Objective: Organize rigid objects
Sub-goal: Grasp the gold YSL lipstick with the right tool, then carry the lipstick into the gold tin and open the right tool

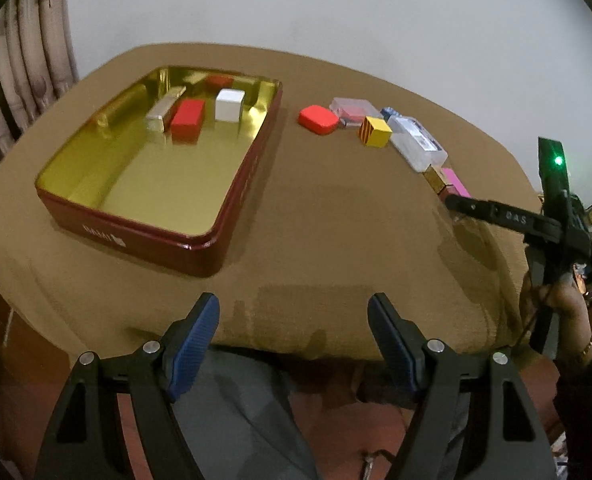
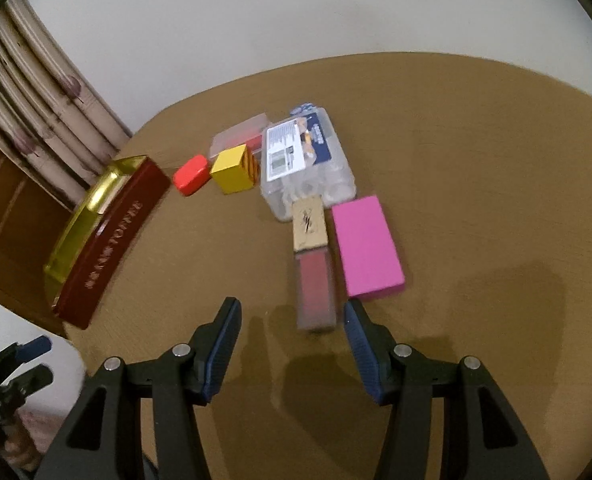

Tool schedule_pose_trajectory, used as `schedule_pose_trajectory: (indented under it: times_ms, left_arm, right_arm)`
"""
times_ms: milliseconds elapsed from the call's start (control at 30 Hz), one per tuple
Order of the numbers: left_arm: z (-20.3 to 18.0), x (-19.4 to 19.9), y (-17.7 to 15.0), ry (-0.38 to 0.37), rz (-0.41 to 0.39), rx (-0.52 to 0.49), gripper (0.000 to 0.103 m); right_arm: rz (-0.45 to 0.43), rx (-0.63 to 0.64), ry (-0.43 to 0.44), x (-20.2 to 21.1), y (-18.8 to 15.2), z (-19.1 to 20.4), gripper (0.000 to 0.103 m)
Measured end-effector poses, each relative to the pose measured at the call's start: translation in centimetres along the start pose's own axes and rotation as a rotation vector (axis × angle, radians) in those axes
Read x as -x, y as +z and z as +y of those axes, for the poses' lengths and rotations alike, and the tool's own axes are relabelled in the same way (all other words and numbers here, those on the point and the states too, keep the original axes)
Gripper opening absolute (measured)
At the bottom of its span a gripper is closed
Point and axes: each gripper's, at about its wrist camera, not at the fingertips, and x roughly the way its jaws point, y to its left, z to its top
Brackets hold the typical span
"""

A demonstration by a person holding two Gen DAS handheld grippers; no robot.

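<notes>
Maroon tin: a rectangular metal tin with a gold lining stood open on the left of the brown table.
Tin contents: a red rectangular box, a white cube-shaped box and a slim silver box sat together toward the far end; a small red item behind them was too blurred to tell.
Loose row: a red rounded-square case, a clear flat plastic case with pink inside, a yellow striped cube and a clear plastic box with a printed label lay on the table right of the tin.
Near end of row: a slim tube with a gold cap and a dark red body lay just beside a flat pink rectangular box.
Left gripper: blue-padded fingers spread apart over the table's near edge, nothing between them.
Right gripper: fingers parted above the table, the tube's dark red end just ahead of the gap, pads not touching it.
</notes>
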Motion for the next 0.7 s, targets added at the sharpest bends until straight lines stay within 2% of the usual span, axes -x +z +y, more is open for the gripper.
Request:
schedule_pose_trajectory:
  times_ms: [100, 267, 367, 500, 700]
  left_arm:
    - [0.2, -0.4, -0.1, -0.014, 0.015, 0.01, 0.073]
    - [0.3, 0.0, -0.3, -0.007, 0.011, 0.002, 0.073]
    - [-0.2, 0.6, -0.3, 0.02, -0.015, -0.022, 0.073]
    - [-0.7, 1.4, -0.3, 0.029, -0.03, -0.033, 0.074]
    - [0.2, 4.0, -1.5, 0.067, -0.071, -0.01, 0.078]
  right_arm:
    - [0.005, 0.039, -0.033, -0.2, 0.9, 0.4, 0.055]
    - [0.063, 0.047, -0.064, -2.0, 2.4, 0.5, 0.054]
    - [0.091, 0.074, -0.148, -2.4, 2.9, 0.7, 0.02]
    - [0.1, 0.083, -0.147, -2.1, 2.9, 0.9, 0.02]
    - [0.048, 0.036, 0.049, 1.5, 3.9, 4.7, 0.02]
